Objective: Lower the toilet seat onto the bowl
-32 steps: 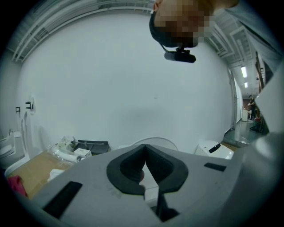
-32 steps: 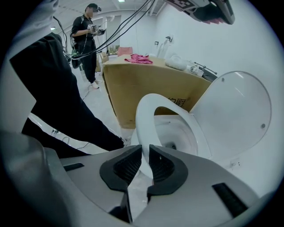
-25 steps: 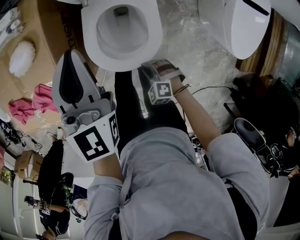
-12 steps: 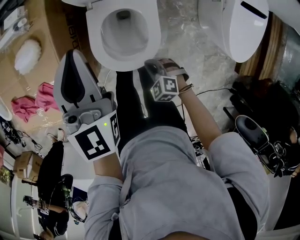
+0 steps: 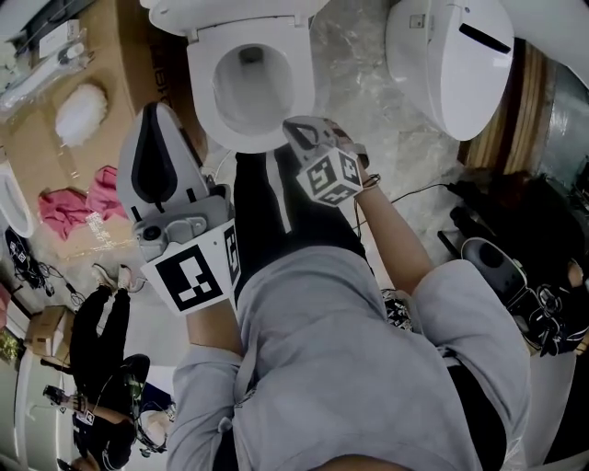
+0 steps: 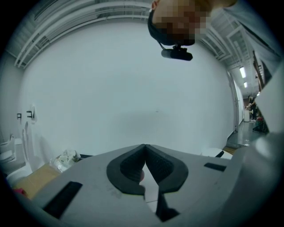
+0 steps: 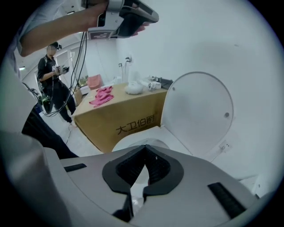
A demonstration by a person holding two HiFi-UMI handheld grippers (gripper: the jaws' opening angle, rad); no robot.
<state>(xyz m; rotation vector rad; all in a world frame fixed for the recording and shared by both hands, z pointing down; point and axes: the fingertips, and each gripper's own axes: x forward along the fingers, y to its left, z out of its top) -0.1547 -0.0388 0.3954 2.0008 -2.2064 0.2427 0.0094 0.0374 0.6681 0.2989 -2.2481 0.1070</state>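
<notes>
The white toilet bowl [image 5: 213, 103] stands at the top of the head view, its hinged cover [image 5: 230, 13] raised at the back. In the right gripper view that cover [image 7: 199, 111] stands upright, a solid oval with two small bumpers, above the bowl rim [image 7: 126, 144]; I cannot tell a separate seat ring from the lid. My right gripper [image 5: 296, 127] [image 7: 145, 149] is shut and empty, just in front of the bowl's near rim. My left gripper [image 5: 158, 115] [image 6: 144, 147] is held high to the bowl's left, shut on nothing, facing a bare white wall.
A second white toilet [image 5: 456, 60] stands at the right. Left of the bowl is a cardboard box [image 7: 122, 117] carrying a pink cloth [image 5: 64, 207] and a white brush [image 5: 78, 110]. Another person [image 7: 52, 88] stands behind with cables. My legs are right before the bowl.
The bowl sits lower and further right in the head view. My right gripper rose slightly toward the bowl's near rim and its marker cube turned. The left gripper stayed raised and shut.
</notes>
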